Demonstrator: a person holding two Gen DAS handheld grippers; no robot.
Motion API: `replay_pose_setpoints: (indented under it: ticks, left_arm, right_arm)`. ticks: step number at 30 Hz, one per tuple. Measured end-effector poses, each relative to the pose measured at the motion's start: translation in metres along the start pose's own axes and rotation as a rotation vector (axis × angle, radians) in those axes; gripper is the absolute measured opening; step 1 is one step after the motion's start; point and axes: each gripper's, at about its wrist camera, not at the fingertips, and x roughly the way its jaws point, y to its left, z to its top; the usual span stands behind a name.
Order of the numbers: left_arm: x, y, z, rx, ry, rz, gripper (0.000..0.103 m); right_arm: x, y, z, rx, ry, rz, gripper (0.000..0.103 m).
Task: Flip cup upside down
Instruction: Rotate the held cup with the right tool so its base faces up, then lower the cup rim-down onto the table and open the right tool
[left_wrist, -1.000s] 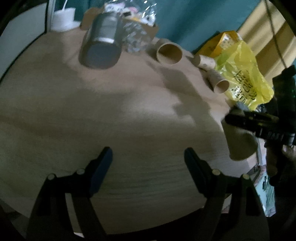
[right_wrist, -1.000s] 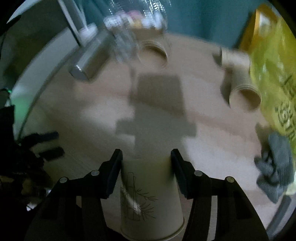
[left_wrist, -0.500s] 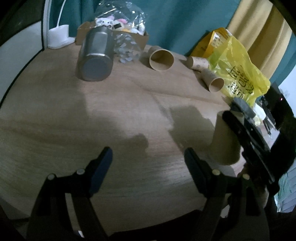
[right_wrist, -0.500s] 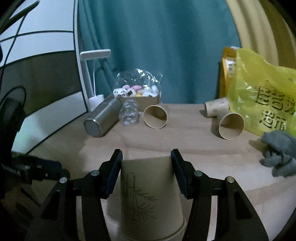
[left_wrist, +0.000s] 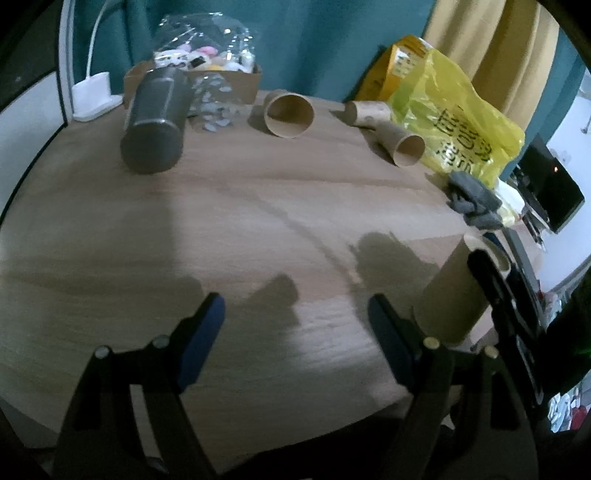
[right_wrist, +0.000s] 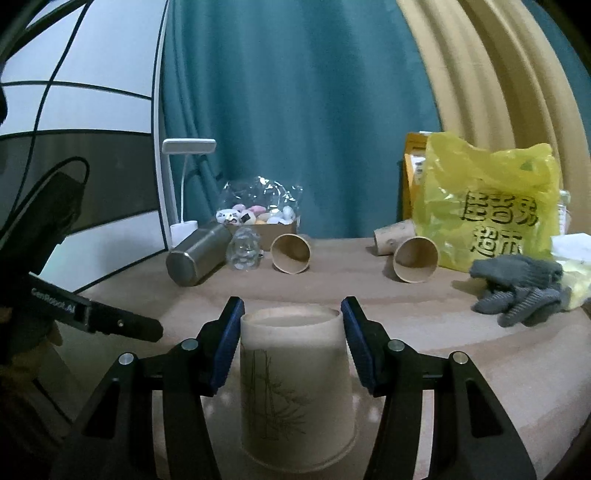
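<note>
A tan paper cup (right_wrist: 291, 384) with a bamboo drawing stands upside down, rim on the round wooden table (right_wrist: 424, 325), near its front edge. My right gripper (right_wrist: 291, 321) straddles the cup; its blue pads stand slightly off the cup's sides. In the left wrist view the same cup (left_wrist: 454, 291) stands at the right with the right gripper's finger (left_wrist: 491, 280) against it. My left gripper (left_wrist: 295, 321) is open and empty above the table's front part, left of the cup.
At the back lie a steel flask (right_wrist: 197, 258), a glass jar (right_wrist: 245, 251), a box of toys (right_wrist: 258, 218), three paper cups on their sides (right_wrist: 291, 253) (right_wrist: 415, 260) (right_wrist: 393, 234). A yellow bag (right_wrist: 491, 218) and grey gloves (right_wrist: 524, 288) are right.
The right gripper swung the cup from tilted to standing upside down on the table, and its pads have eased off the cup. The left gripper pulled back slightly.
</note>
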Motion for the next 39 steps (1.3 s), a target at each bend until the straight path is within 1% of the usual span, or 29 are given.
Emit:
replay_pose_setpoints:
  ticks: [4,7,17,30,36,38,39]
  left_arm:
    - [0.001,-0.009,-0.004,0.016,0.001,-0.004,0.081]
    - [-0.002,-0.014,-0.007,0.025,-0.008,0.002,0.081]
    - [-0.010,-0.015,-0.011,0.021,-0.031,0.015,0.081]
    - [-0.007,-0.006,-0.003,0.013,-0.054,0.033,0.081]
    - [-0.002,-0.002,-0.001,0.010,-0.058,0.018,0.081]
    - [-0.002,-0.002,-0.001,0.012,-0.062,0.013,0.081]
    - [-0.002,-0.003,-0.002,0.015,-0.066,0.013,0.081]
  right_arm:
    - [-0.008,-0.004,-0.006,0.004,0.025,-0.004,0.057]
    - [-0.012,-0.004,-0.008,0.001,0.024,-0.007,0.057]
    - [-0.012,-0.002,-0.010,-0.012,0.040,-0.007,0.057]
    - [0.006,-0.002,-0.002,-0.013,0.069,-0.007,0.058]
    - [0.013,-0.003,-0.001,0.003,0.088,-0.001,0.058]
    - [0.016,-0.003,0.000,0.005,0.099,0.000,0.060]
    - [0.017,-0.003,0.000,0.005,0.109,-0.001,0.062]
